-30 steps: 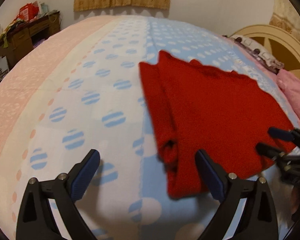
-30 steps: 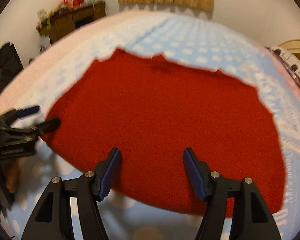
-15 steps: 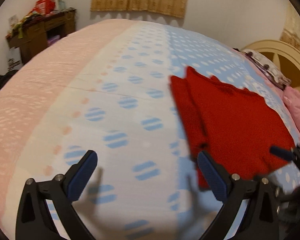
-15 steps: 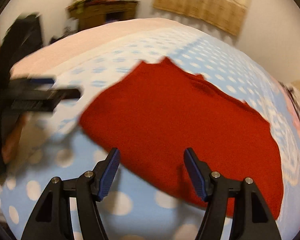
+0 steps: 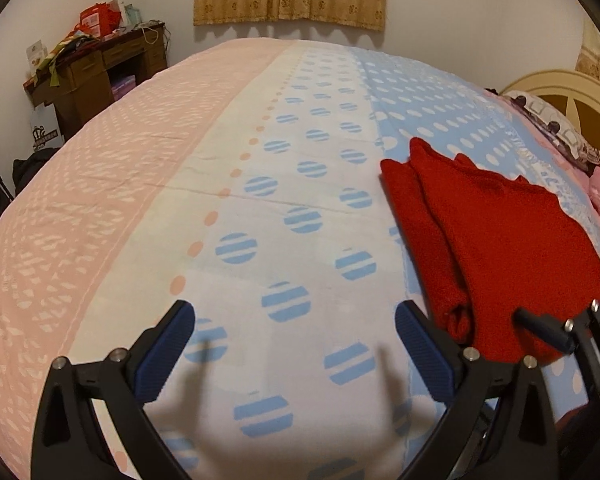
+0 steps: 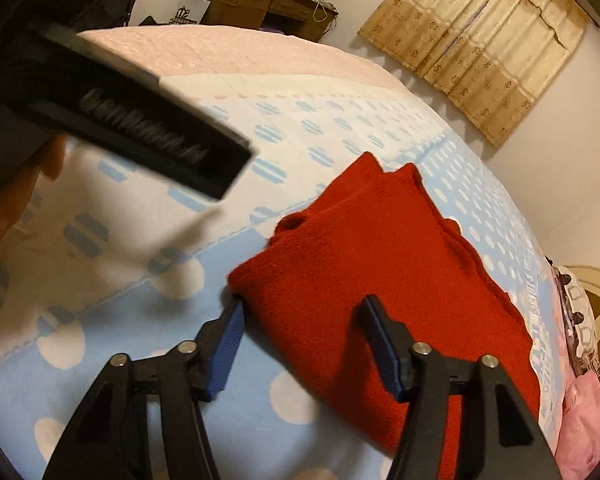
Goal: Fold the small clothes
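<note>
Unlabelled folded red garment [image 6: 384,280]

Folded red knitted garment [image 6: 384,304] partly hidden behind the right gripper's [image 6: 300,344] jaws, blurred black left gripper body [image 6: 132,120] beyond its left corner, cut off by the edge

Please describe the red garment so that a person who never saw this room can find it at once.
Look at the large bed with the pink, white and blue dotted sheet. On its blue part, toward the headboard, lies the folded red garment. It is the only plain red thing on the sheet.
</note>
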A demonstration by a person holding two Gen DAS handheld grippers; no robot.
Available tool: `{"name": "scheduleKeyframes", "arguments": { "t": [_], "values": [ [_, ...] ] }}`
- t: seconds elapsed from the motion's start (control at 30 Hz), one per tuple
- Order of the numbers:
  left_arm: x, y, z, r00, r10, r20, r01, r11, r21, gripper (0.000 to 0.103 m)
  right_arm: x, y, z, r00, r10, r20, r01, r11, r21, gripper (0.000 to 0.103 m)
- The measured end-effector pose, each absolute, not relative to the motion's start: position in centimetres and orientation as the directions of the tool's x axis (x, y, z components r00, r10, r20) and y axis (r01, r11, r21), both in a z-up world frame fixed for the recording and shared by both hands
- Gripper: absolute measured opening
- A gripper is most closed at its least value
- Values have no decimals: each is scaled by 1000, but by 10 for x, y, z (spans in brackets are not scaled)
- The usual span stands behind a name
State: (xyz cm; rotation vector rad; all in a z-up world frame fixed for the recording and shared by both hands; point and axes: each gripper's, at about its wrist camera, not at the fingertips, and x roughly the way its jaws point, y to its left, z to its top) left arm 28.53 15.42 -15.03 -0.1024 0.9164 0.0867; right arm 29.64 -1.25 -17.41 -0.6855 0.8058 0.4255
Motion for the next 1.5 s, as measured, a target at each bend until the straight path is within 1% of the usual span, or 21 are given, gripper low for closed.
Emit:
{"name": "scheduleKeyframes", "arguments": {
  "t": [0.07, 0.13, 0.2, 0.3, 0.5, 0.67, 0.83, 0.93, 1.03, 1.1, 1.2, 1.23, 1.27, 1.33, 1.37, 1.4, 1.43, 1.47, 1.5],
  "values": [
    [291, 154, -150, 604, 32, -797, -110, 993, -44, 102, 293, -14, -175, 645, 90, -759, -578, 707, -407, 57],
    [296, 153, -151, 602, 31, -798, -102, 994, -38, 102, 295, -17, -174, 651, 79, -755, -559, 723, -406, 43],
    [302, 151, -151, 599, 32, -800, -95, 995, -31, 102, 300, -21, -174, 654, 66, -753, -537, 741, -402, 35],
    [310, 146, -149, 605, 21, -796, -74, 997, -31, 102, 303, -25, -175, 640, 81, -764, -539, 756, -371, 34],
    [329, 130, -149, 609, -21, -793, -22, 999, -44, 102, 299, -21, -181, 667, 63, -743, -530, 741, -413, 34],
    [351, 123, -148, 605, -143, -784, 18, 986, -166, 102, 293, -19, -181, 673, 64, -737, -526, 741, -416, 34],
    [369, 116, -142, 610, -230, -758, 44, 965, -258, 102, 290, -17, -182, 681, 64, -730, -523, 741, -422, 34],
    [381, 111, -144, 606, -261, -752, 60, 957, -284, 101, 287, -16, -182, 686, 62, -725, -520, 739, -428, 34],
    [395, 106, -151, 592, -254, -765, 65, 961, -269, 100, 286, -17, -183, 689, 64, -722, -518, 740, -429, 34],
    [404, 103, -157, 573, -261, -777, 67, 960, -273, 92, 286, -17, -182, 692, 64, -719, -517, 740, -431, 34],
    [412, 98, -165, 546, -271, -793, 72, 958, -277, 89, 282, -16, -183, 705, 55, -707, -510, 732, -452, 34],
    [414, 96, -168, 539, -268, -799, 80, 960, -269, 86, 281, -15, -184, 708, 53, -704, -509, 729, -457, 32],
    [416, 95, -170, 530, -264, -806, 84, 962, -260, 80, 279, -14, -184, 709, 54, -703, -510, 727, -459, 32],
    [419, 93, -175, 518, -268, -812, 91, 961, -260, 77, 278, -14, -183, 709, 58, -702, -513, 727, -457, 30],
    [418, 92, -175, 533, -269, -802, 99, 962, -256, 68, 277, -15, -183, 709, 62, -703, -513, 729, -453, 29],
    [417, 91, -174, 537, -280, -796, 115, 959, -260, 53, 277, -15, -183, 707, 66, -704, -515, 731, -449, 27],
    [417, 90, -174, 531, -300, -793, 130, 953, -274, 49, 277, -15, -182, 707, 69, -704, -515, 733, -445, 27],
    [417, 90, -174, 532, -305, -790, 130, 951, -279, 42, 277, -16, -181, 707, 71, -704, -515, 734, -443, 26],
    [416, 90, -173, 536, -308, -786, 133, 950, -282, 27, 276, -16, -181, 708, 74, -703, -514, 736, -440, 25]
  ]
}}
